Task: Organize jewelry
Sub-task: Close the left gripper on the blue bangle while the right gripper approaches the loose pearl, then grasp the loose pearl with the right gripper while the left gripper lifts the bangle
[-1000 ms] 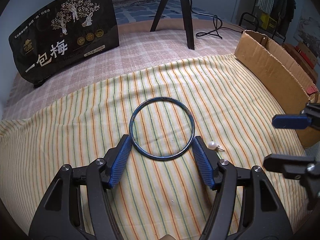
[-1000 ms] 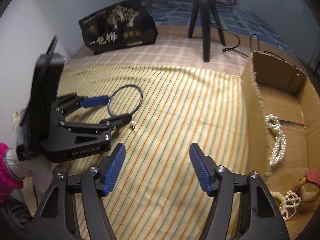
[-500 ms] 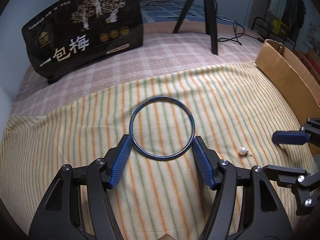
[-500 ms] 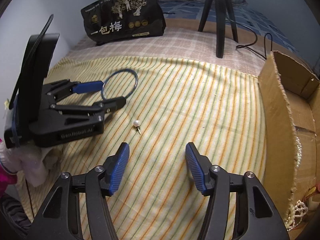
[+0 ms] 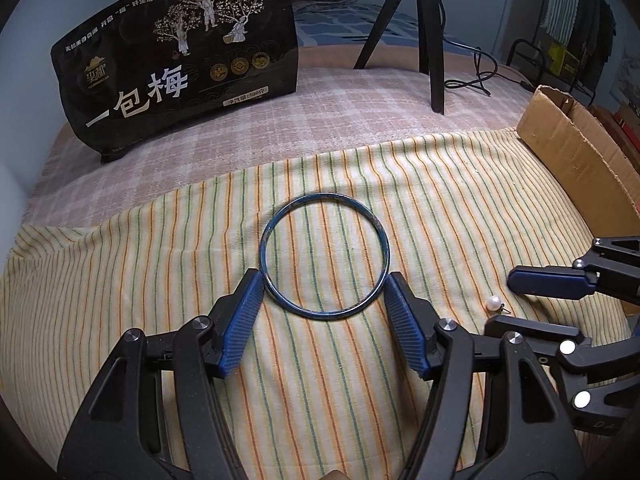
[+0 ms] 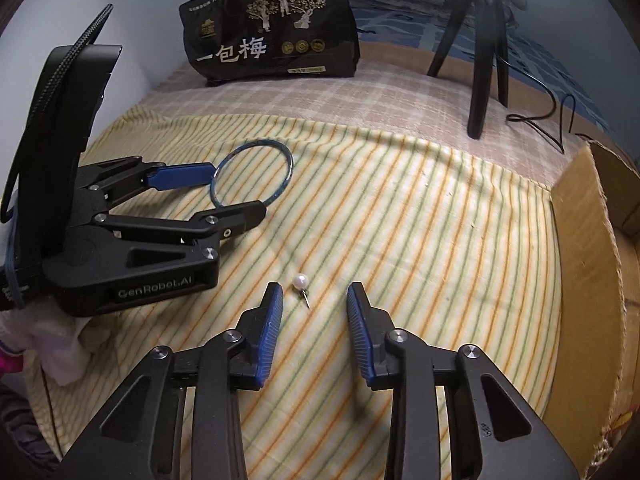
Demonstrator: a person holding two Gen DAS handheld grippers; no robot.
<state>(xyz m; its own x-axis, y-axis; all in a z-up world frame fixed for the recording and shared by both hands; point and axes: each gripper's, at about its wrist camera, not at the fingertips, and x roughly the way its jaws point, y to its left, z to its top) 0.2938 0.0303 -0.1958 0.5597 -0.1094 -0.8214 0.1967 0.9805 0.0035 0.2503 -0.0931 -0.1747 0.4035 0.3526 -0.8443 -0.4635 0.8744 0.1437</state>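
Note:
A thin blue bangle [image 5: 324, 254] lies flat on the striped cloth [image 5: 160, 264]. My left gripper [image 5: 323, 280] is open, its blue pads either side of the bangle's near half, touching or nearly touching its rim. The bangle also shows in the right wrist view [image 6: 252, 174], with the left gripper [image 6: 232, 192] around it. A small pearl stud earring [image 6: 301, 282] lies on the cloth just ahead of my open right gripper [image 6: 315, 292], between its fingertips. In the left wrist view the pearl [image 5: 494, 302] sits between the right gripper's fingers [image 5: 548, 280].
An open cardboard box [image 6: 580, 248] stands at the right edge of the cloth; it also shows in the left wrist view [image 5: 576, 152]. A black printed bag [image 5: 180, 56] stands at the back. A black tripod [image 5: 428, 32] with a cable stands behind.
My right gripper has moved left and forward to the pearl earring, which now lies between its fingertips. My left gripper has stayed open around the bangle.

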